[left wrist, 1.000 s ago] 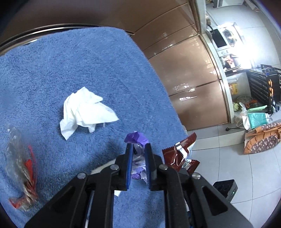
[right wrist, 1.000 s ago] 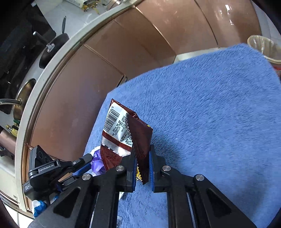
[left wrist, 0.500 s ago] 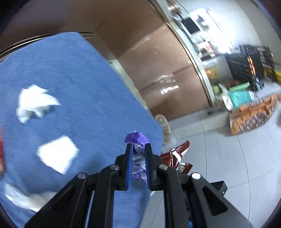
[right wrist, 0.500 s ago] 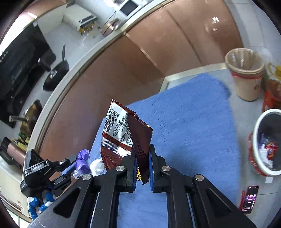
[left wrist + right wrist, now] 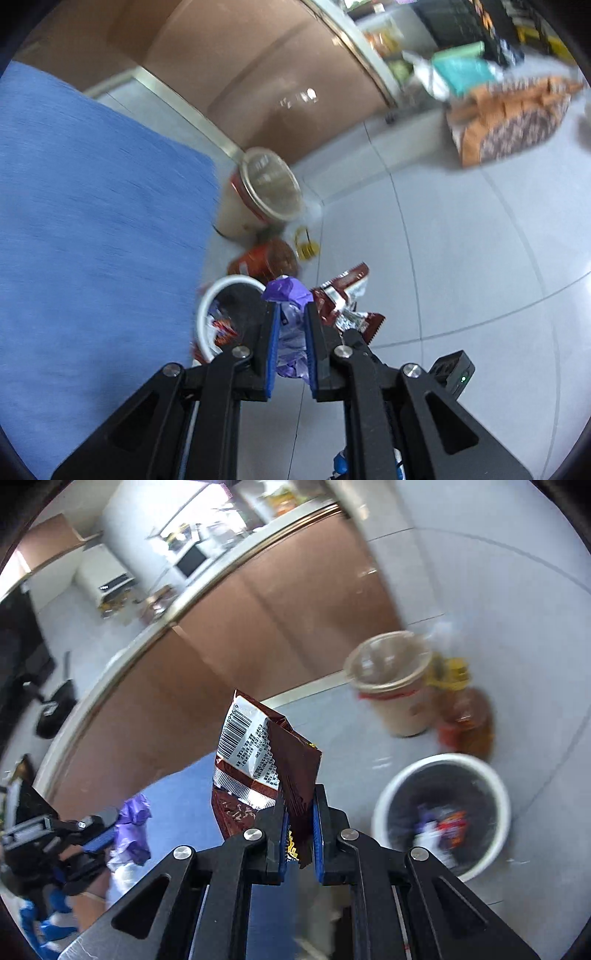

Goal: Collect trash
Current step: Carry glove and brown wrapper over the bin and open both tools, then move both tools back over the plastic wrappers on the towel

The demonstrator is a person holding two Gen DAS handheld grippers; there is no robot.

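Jaws of the left gripper (image 5: 290,341) clamped on a crumpled purple wrapper (image 5: 287,291), its top bunched above the blue pads. Jaws of the right gripper (image 5: 300,832) pinched on a brown snack packet (image 5: 258,760), standing upright with barcode and silver strip facing the lens. Both held off the edge of the blue towel (image 5: 92,229), over grey floor tiles (image 5: 461,258). From the left wrist, the same brown packet (image 5: 345,299) just beside the purple wrapper on its right. From the right wrist, the left gripper (image 5: 96,830) and its purple wrapper (image 5: 133,823) low at the left edge. White-rimmed dark bin (image 5: 443,812) on the floor below and right of the brown packet, coloured wrappers already inside; seen again in the left view (image 5: 229,314), partly hidden behind the left finger. Beige lined bin (image 5: 395,686) farther back beside the brown cabinet fronts (image 5: 277,627), an orange-brown bottle (image 5: 469,723) next to it. Both views smeared by motion blur, small details unreadable.
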